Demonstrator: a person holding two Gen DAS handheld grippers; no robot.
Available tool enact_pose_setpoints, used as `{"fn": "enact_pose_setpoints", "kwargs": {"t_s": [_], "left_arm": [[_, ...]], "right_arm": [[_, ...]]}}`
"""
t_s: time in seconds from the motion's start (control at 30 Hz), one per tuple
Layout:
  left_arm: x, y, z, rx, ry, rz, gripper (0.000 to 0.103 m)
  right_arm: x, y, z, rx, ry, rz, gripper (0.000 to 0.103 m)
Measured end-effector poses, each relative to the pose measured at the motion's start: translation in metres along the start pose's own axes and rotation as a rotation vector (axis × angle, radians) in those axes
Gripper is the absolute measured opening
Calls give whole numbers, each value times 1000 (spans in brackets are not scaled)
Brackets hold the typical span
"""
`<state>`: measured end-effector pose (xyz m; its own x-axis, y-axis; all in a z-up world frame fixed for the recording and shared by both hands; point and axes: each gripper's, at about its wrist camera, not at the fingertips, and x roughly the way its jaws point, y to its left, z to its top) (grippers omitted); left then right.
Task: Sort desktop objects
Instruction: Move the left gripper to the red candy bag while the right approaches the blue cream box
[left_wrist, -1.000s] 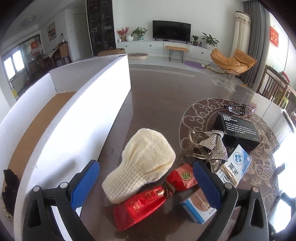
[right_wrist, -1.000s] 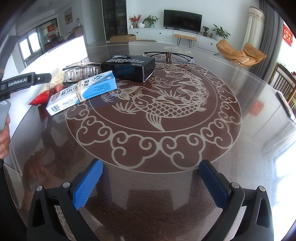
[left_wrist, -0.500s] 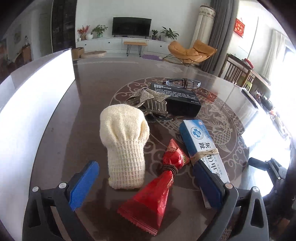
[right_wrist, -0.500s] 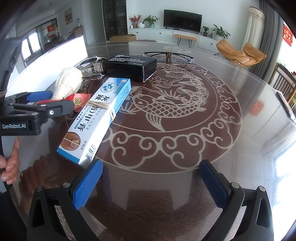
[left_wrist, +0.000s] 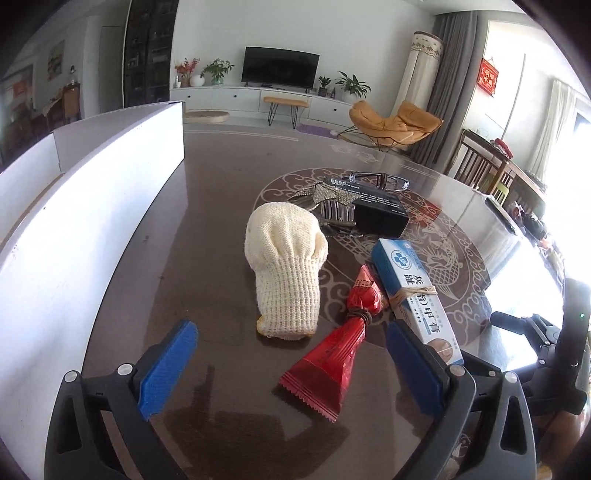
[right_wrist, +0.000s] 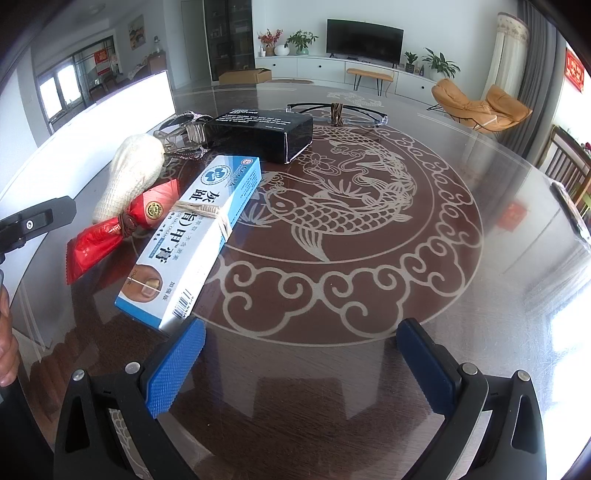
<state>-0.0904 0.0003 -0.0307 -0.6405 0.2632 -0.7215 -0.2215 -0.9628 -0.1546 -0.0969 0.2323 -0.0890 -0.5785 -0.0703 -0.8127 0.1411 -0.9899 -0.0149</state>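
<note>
Both grippers are wide open, holding nothing. Left gripper (left_wrist: 291, 354) hovers over the table (left_wrist: 207, 236): the red packet (left_wrist: 332, 354) lies between its fingers, the knit sock (left_wrist: 286, 266) just ahead, and the blue box (left_wrist: 413, 291) runs past its right finger. Right gripper (right_wrist: 301, 363) has that box's near end by its left finger; the black box (right_wrist: 262, 133) and glasses (right_wrist: 336, 110) sit farther ahead.

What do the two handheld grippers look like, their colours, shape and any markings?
Both look alike. The left gripper and the right gripper each have two black plastic arms fixed with silver screws and tipped with blue pads that carry a fine knurled texture. From the left view, the right one's black body shows a small green light. No cables or sleeves are visible.
</note>
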Motion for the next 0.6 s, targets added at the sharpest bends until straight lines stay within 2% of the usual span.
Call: {"fn": "enact_pose_setpoints", "kwargs": {"t_s": [0.13, 0.27, 0.37, 0.6], "left_arm": [[1, -7, 1, 22, -6, -17, 103], [-3, -20, -1, 91, -18, -50, 103], [7, -24, -3, 117, 20, -42, 103], [18, -21, -8, 99, 77, -73, 103]], "right_arm": [[0, 0, 0, 0, 0, 0, 103], [0, 0, 0, 0, 0, 0, 103], [0, 0, 0, 0, 0, 0, 103], [0, 0, 0, 0, 0, 0, 103]]}}
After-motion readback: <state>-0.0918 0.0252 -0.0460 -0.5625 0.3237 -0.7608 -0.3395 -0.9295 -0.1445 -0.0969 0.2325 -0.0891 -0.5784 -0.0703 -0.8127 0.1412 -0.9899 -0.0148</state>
